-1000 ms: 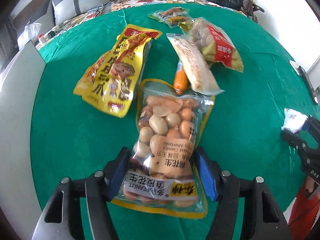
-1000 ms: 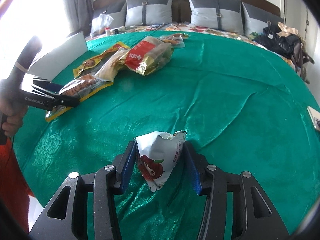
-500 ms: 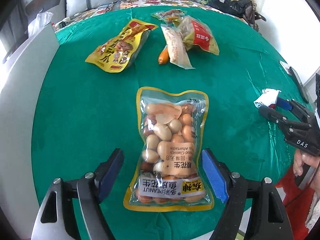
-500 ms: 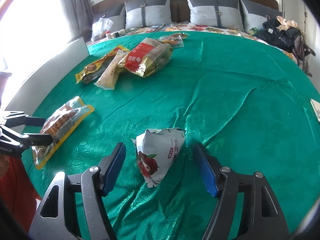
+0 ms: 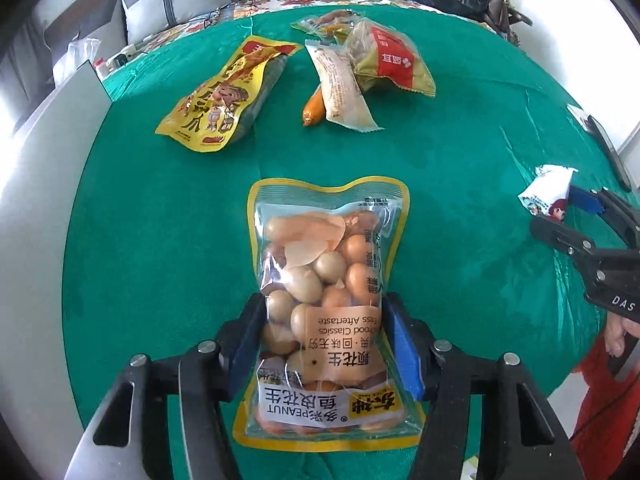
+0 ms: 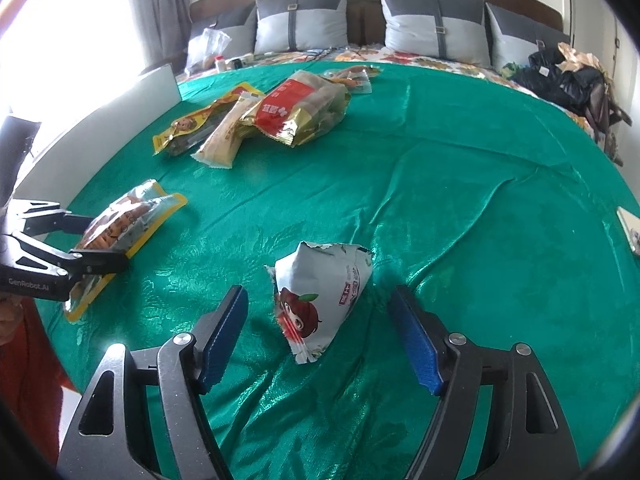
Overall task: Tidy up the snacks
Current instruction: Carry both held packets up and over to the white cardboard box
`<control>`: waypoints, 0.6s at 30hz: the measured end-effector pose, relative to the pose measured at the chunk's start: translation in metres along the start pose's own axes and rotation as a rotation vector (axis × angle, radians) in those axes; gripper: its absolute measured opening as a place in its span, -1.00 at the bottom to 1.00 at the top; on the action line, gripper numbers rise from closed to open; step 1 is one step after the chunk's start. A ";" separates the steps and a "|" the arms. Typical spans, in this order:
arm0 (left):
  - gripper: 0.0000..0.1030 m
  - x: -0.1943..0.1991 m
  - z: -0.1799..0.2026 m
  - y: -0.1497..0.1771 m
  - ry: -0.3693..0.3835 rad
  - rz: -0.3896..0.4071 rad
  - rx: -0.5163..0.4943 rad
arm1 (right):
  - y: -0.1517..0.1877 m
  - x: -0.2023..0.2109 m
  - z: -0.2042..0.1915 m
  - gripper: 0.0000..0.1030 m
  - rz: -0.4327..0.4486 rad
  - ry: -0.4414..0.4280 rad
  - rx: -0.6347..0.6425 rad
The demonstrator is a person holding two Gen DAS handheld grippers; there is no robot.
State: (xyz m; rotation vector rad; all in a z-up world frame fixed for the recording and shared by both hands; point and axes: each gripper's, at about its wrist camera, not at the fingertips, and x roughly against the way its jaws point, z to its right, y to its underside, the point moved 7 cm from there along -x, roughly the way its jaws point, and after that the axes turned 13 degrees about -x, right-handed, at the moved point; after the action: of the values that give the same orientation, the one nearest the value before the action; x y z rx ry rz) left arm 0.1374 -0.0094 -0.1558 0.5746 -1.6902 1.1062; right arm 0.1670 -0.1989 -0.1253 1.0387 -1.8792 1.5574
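A clear peanut bag (image 5: 320,248) with a yellow border lies lengthwise on the green cloth (image 5: 160,240). My left gripper (image 5: 322,300) is closing on its near half, and both blue pads press its sides. Seen from the right wrist, the same peanut bag (image 6: 120,220) sits in the left gripper (image 6: 104,242) at the left edge. A white snack packet (image 6: 320,276) with a cartoon face lies between my right gripper's (image 6: 318,300) jaws, which are opening and stand clear of it. The left wrist view shows that packet (image 5: 548,192) at the right gripper (image 5: 560,210).
At the far side lie a yellow bag (image 5: 228,96), a pale long packet (image 5: 340,84), an orange sausage (image 5: 314,110), a red-and-gold bag (image 5: 388,60) and a small packet (image 5: 328,24). A white board (image 5: 44,140) stands left; a phone (image 6: 630,228) lies right.
The left gripper let the peanut bag go, drew back from the far snacks, and closed on it again. The right gripper opened and released the white packet, which now lies on the cloth.
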 end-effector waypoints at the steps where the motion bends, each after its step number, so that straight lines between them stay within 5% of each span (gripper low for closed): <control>1: 0.05 0.001 -0.001 0.001 0.001 0.002 0.006 | -0.001 0.001 0.000 0.49 -0.003 0.002 -0.003; 6: 0.05 0.009 0.005 0.011 0.000 0.021 0.059 | -0.012 -0.004 -0.003 0.46 -0.003 0.038 0.002; 7: 0.05 0.010 0.005 0.013 0.004 0.025 0.069 | -0.012 -0.007 -0.003 0.36 -0.015 0.038 0.001; 8: 0.05 0.011 0.005 0.014 0.009 0.027 0.077 | -0.012 -0.010 -0.002 -0.04 -0.025 0.050 0.005; 10: 0.05 0.014 0.006 0.017 0.019 0.036 0.087 | -0.014 -0.007 -0.002 -0.09 -0.017 0.053 0.007; 13: 0.05 0.019 0.000 0.017 0.030 0.059 0.103 | -0.016 0.003 -0.001 -0.14 0.003 0.016 -0.030; 18: 0.05 0.041 -0.008 0.016 0.076 0.122 0.166 | -0.023 0.023 0.015 -0.14 0.019 -0.161 -0.242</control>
State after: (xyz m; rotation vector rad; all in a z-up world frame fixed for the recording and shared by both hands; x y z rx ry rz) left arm 0.1131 0.0103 -0.1240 0.5314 -1.5941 1.3482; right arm 0.1730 -0.2201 -0.0980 1.0648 -2.1294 1.2491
